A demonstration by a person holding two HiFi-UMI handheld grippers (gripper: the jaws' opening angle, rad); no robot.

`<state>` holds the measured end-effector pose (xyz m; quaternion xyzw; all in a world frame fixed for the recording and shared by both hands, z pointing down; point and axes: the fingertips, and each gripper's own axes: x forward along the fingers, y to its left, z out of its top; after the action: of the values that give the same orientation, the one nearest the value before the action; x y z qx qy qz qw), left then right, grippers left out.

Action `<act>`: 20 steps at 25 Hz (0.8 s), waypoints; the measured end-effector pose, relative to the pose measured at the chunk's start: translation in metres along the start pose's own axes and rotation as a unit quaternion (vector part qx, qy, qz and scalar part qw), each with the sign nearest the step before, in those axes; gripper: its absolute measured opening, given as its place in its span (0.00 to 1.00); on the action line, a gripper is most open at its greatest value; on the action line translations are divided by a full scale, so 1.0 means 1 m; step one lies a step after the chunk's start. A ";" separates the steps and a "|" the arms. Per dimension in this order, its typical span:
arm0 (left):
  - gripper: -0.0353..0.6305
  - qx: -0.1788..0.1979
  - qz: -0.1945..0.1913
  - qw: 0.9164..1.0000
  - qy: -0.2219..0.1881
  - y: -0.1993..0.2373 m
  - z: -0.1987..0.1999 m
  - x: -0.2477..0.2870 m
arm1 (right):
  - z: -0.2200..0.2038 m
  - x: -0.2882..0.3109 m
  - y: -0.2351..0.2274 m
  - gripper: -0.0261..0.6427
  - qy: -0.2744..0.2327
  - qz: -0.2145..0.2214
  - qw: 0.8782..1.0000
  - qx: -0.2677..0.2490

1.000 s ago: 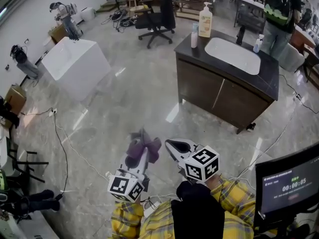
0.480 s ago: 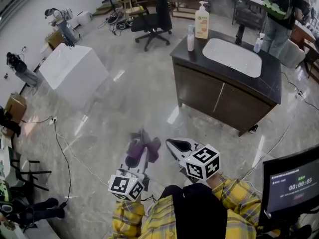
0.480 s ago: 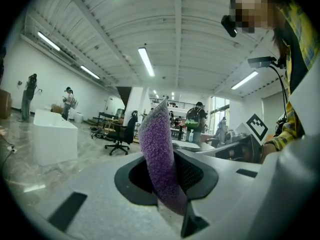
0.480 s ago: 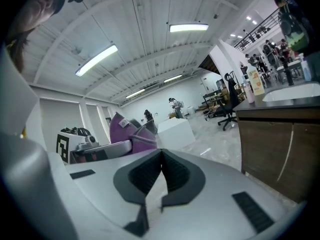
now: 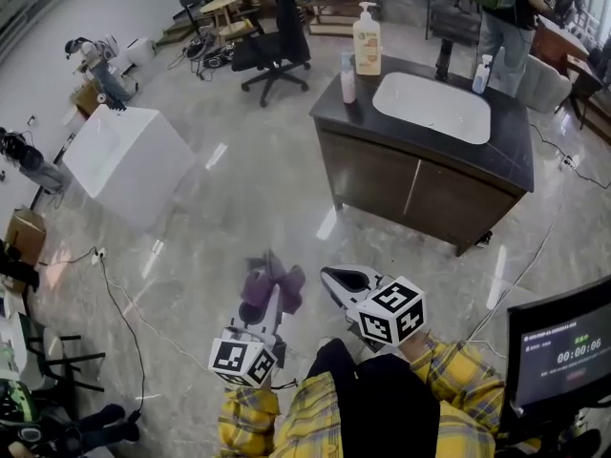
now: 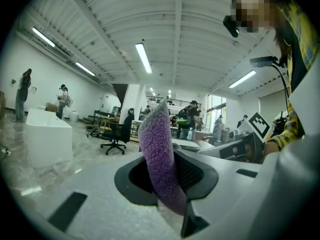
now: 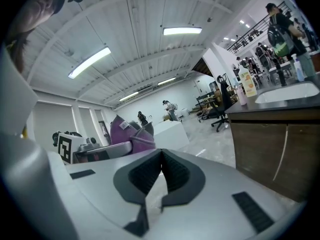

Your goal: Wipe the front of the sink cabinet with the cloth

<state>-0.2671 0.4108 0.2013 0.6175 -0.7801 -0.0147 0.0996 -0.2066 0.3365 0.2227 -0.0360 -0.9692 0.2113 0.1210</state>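
The sink cabinet (image 5: 410, 194) is dark brown with two front doors, a black top and a white basin (image 5: 431, 106); it stands ahead and to the right, well beyond both grippers. My left gripper (image 5: 270, 292) is shut on a purple cloth (image 5: 271, 284), which sticks up between its jaws (image 6: 161, 159). My right gripper (image 5: 339, 281) is shut with nothing in it, close to the right of the left one. In the right gripper view the cabinet front (image 7: 280, 149) fills the right side and the cloth (image 7: 131, 136) shows at the left.
A soap pump bottle (image 5: 367, 39) and a small bottle (image 5: 347, 76) stand on the cabinet top's left end, a spray bottle (image 5: 482, 72) at the back. A white box (image 5: 119, 160) sits left, an office chair (image 5: 271, 46) behind. Cables cross the floor. A monitor (image 5: 563, 351) stands lower right.
The view has shifted: the cabinet now sits a little further left and lower in the head view. Both grippers keep the same pose, the cloth still held.
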 end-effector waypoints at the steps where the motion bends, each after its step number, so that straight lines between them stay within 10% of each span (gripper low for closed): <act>1: 0.17 0.000 -0.006 1.000 0.002 0.002 -0.001 0.005 | 0.000 0.002 -0.002 0.05 0.001 -0.004 1.000 0.001; 20: 0.17 0.006 -0.127 0.992 0.023 0.077 0.017 0.089 | 0.035 0.072 -0.049 0.05 -0.038 -0.120 0.992 0.031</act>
<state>-0.3630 0.3416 0.2084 0.7120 -0.6932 -0.0083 0.1116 -0.2864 0.2866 0.2283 0.0922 -0.9634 0.2268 0.1094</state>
